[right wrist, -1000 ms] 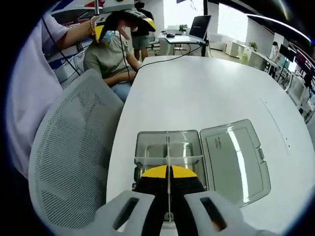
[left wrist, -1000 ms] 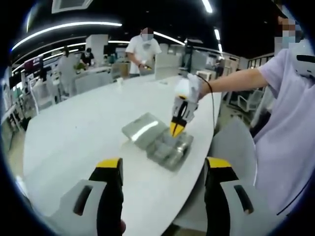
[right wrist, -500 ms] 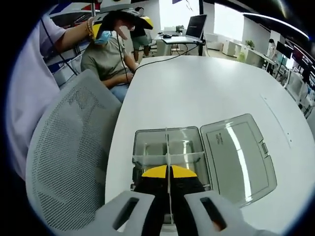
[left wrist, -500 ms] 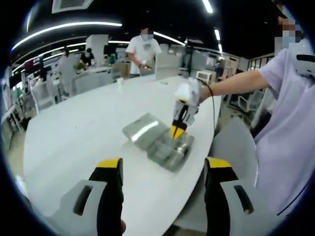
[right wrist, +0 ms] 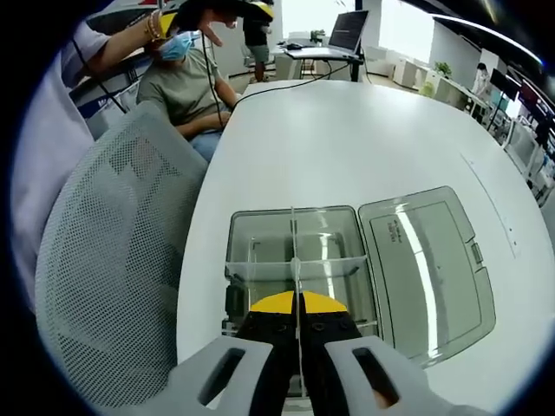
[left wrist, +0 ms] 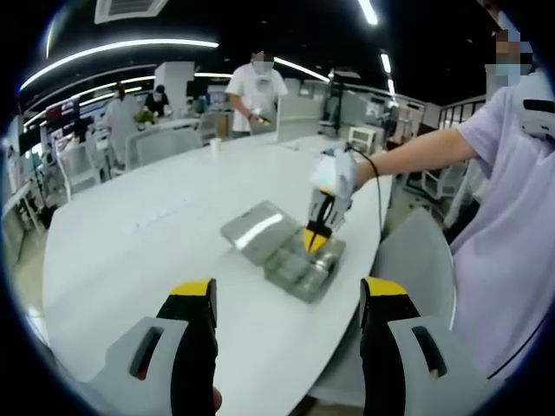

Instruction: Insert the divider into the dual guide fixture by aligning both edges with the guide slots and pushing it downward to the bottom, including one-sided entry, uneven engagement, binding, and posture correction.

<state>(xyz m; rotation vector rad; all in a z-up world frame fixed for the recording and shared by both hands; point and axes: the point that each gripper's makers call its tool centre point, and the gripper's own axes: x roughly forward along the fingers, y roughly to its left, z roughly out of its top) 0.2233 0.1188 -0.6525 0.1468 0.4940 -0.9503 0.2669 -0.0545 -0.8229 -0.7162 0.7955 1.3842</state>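
A clear plastic box [right wrist: 295, 260] with inner guide slots lies on the white table [right wrist: 347, 147], its lid [right wrist: 425, 269] swung open to the right. My right gripper [right wrist: 297, 305] is shut on a thin clear divider [right wrist: 295, 247] that stands upright in the box, crossing a second divider. In the left gripper view the right gripper [left wrist: 314, 239] reaches down into the box [left wrist: 303, 264] near the table's right edge. My left gripper [left wrist: 286, 299] hangs open well short of the box, nothing between its jaws.
A grey mesh chair [right wrist: 113, 260] stands close at the table's left edge. A seated person [right wrist: 186, 82] and a laptop [right wrist: 342, 39] are at the far end. A standing person [left wrist: 256, 87] and more desks lie beyond the table.
The right gripper has drawn back a little from the box with the divider, so the box looks smaller and lower in its view. The left gripper stays open.
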